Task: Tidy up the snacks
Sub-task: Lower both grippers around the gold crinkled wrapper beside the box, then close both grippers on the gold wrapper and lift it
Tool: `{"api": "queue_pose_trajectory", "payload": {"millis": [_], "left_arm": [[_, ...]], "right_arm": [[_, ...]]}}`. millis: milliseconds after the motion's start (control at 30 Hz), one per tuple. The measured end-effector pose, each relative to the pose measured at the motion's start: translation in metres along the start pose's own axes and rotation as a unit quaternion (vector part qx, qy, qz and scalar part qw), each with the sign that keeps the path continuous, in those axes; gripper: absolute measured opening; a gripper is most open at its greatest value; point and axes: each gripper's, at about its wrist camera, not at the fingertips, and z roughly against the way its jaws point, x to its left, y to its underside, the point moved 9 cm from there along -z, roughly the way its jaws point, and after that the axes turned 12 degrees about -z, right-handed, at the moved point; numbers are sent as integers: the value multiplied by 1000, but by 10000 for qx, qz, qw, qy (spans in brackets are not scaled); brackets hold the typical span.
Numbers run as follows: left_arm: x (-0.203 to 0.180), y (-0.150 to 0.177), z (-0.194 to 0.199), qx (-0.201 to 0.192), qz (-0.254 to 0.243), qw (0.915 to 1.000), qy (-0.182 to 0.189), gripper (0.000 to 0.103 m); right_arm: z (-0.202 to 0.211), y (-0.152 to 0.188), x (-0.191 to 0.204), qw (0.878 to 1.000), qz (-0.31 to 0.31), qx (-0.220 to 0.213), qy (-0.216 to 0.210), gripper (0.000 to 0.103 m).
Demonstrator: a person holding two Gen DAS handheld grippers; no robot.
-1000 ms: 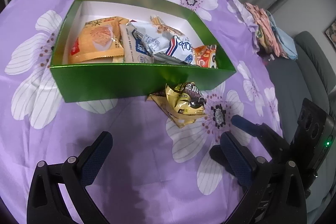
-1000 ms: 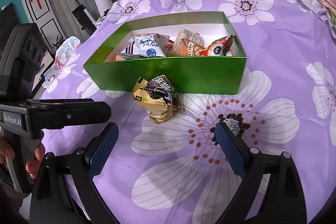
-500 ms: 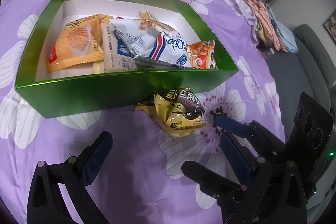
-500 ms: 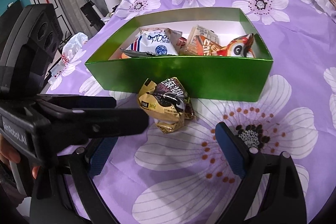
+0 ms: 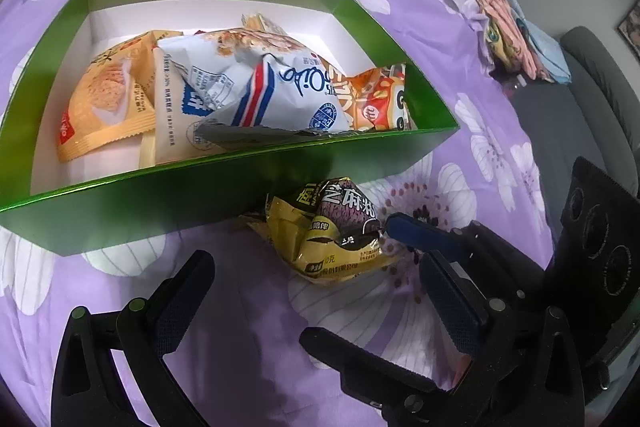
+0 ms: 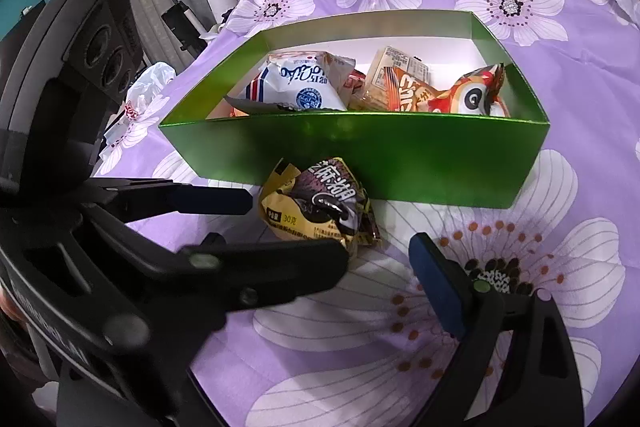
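A crumpled yellow and dark snack packet (image 5: 334,227) lies on the purple cloth against the near wall of a green box (image 5: 168,199). The box holds several snack packets. My left gripper (image 5: 316,291) is open, just short of the packet. My right gripper (image 5: 352,275) comes in from the right, open, with one blue fingertip (image 5: 404,229) at the packet's right edge. In the right wrist view the packet (image 6: 316,207) lies in front of the box (image 6: 380,151). The left gripper (image 6: 288,223) crosses from the left and hides my right gripper's left finger; my right gripper (image 6: 304,275) is open.
The table wears a purple cloth with white flowers (image 6: 500,299). Folded cloths (image 5: 512,27) lie at the table's far right edge, with a grey sofa (image 5: 592,83) beyond. A white plastic bag (image 6: 148,79) and a black stand (image 6: 176,11) are off the table's left side.
Both grippers have moved forward toward the loose packet and closer to each other. The right gripper's fingertip has reached the packet's edge. Both stay open.
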Motion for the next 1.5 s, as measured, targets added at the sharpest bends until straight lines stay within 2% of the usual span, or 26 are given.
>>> {"api": "queue_pose_trajectory", "payload": {"millis": [500,600,667,733,800,933,1033,1133,1267,1367,1500], "left_arm": [[-1,-5,-8,15,-70,9999,-142,102],[0,-6,-8,-30,-38,9999,-120,102],[0,-7,-9,-50,-31,9999,-134,102],[-1,-7,-9,-73,-38,9999,-115,98],[-3,-8,-9,-81,-73,9999,-94,87],[-2,-9,-10,-78,-56,9999,-129,84],[-5,-9,-11,-70,-49,10000,41,65],[-7,-8,-13,-20,-138,9999,-45,65],[-9,-6,-15,35,-126,9999,13,60],[-8,-5,-16,38,-140,9999,4,59],[-9,-5,-14,12,-131,9999,32,58]], "right_arm": [[-9,2,-3,9990,-248,94,-362,92],[-12,3,-2,9984,-276,167,-472,85],[-13,4,0,9980,-287,199,-518,76],[-13,4,-1,9979,-328,208,-518,69],[-13,4,-3,9975,-406,216,-536,63],[-14,3,-4,9973,-446,239,-541,59],[-14,5,-3,9981,-338,245,-459,56],[-15,4,-3,9982,-324,227,-442,55],[-14,6,-4,9980,-342,218,-477,53],[-13,8,-3,9981,-290,206,-494,49],[-10,9,-1,9985,-252,166,-461,48]]}}
